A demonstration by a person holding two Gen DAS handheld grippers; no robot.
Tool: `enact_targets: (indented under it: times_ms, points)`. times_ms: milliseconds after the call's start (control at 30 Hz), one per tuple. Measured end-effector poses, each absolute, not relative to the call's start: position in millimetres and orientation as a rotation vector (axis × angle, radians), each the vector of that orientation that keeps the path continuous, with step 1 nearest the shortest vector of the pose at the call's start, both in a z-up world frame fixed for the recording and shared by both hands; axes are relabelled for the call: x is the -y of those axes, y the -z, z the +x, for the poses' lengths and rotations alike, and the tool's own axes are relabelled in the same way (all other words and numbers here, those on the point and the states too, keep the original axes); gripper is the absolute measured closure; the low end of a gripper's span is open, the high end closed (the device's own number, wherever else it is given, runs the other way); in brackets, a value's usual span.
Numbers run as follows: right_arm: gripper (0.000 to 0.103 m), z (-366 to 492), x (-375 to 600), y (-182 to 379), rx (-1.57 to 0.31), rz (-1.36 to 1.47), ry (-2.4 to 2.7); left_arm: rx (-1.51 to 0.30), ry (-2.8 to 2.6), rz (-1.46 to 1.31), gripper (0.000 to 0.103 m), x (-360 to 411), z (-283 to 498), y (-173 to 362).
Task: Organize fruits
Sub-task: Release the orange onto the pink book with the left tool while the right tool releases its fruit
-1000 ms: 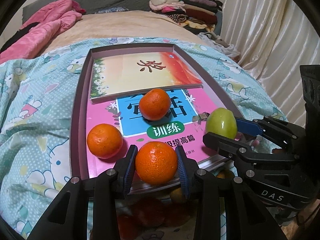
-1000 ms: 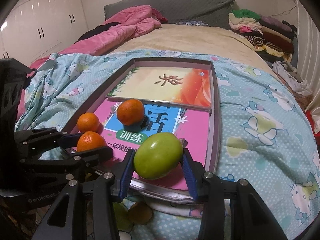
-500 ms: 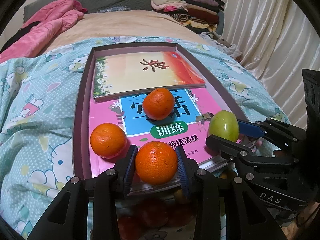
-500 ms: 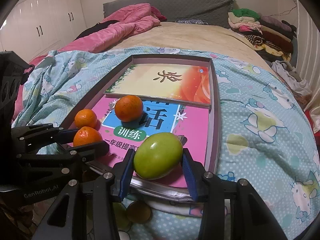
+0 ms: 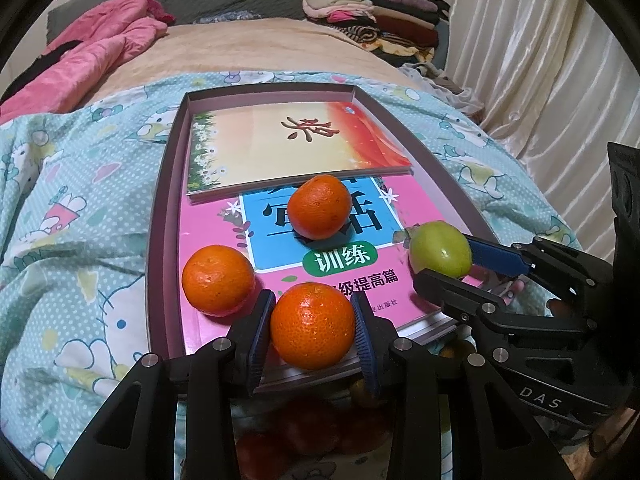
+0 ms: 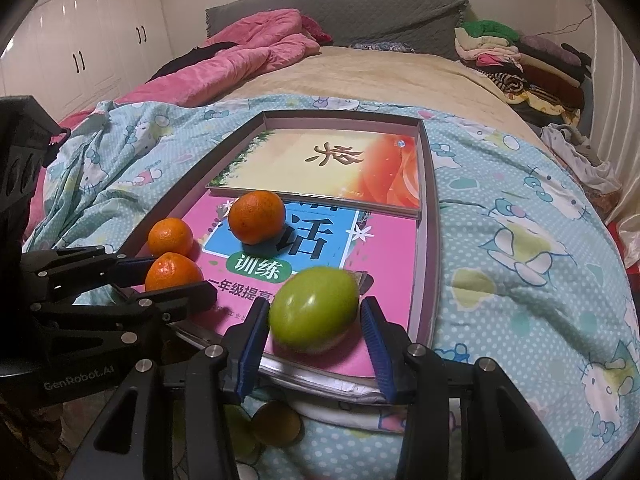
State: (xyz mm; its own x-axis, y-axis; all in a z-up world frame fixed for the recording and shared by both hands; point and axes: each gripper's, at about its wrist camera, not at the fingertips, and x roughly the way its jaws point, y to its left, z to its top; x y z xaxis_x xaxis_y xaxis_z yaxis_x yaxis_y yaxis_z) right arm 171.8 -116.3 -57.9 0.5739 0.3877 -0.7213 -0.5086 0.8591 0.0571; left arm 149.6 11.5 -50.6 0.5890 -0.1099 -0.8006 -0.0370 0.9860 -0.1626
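My left gripper (image 5: 312,304) is shut on an orange (image 5: 312,326), held over the near edge of a pink workbook (image 5: 208,232). The workbook lies in a shallow purple box (image 5: 160,208) on the bed. Two more oranges rest on it, one at the left (image 5: 218,280) and one in the middle (image 5: 319,207). My right gripper (image 6: 316,308) is shut on a green fruit (image 6: 314,310) above the workbook's near right corner. Each gripper shows in the other's view: the right gripper (image 5: 444,258) on the right, the left gripper (image 6: 172,276) on the left.
A second book (image 5: 280,148) with an orange and yellow cover fills the box's far half. More fruit (image 6: 276,420) lies in shadow below my grippers. A pink quilt (image 6: 248,52) and folded clothes (image 6: 516,56) lie at the far end of the bed. A curtain (image 5: 540,60) hangs on the right.
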Motion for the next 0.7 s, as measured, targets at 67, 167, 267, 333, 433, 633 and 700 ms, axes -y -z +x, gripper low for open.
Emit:
enact_targets:
  times_ms: [67, 167, 267, 333, 433, 633, 700]
  points:
    - [0.057, 171, 117, 58, -0.8, -0.163, -0.528, -0.943, 0.041, -0.17, 0.063, -11, 150, 51]
    - [0.056, 171, 118, 58, -0.799, -0.161, -0.532, -0.943, 0.04, -0.169, 0.063, -11, 150, 51]
    - [0.054, 171, 120, 56, -0.799, -0.145, -0.534, -0.943, 0.041, -0.169, 0.063, -11, 150, 51]
    - [0.051, 171, 122, 54, -0.793, -0.134, -0.529, -0.943, 0.04, -0.169, 0.063, -11, 151, 51]
    - [0.049, 170, 126, 51, -0.786, -0.109, -0.529, -0.942, 0.037, -0.166, 0.063, -11, 151, 51]
    - [0.045, 168, 128, 46, -0.763, -0.089, -0.541, -0.943, 0.036, -0.173, 0.063, -13, 151, 52]
    - [0.043, 168, 127, 45, -0.762, -0.091, -0.541, -0.944, 0.035, -0.17, 0.063, -13, 151, 52]
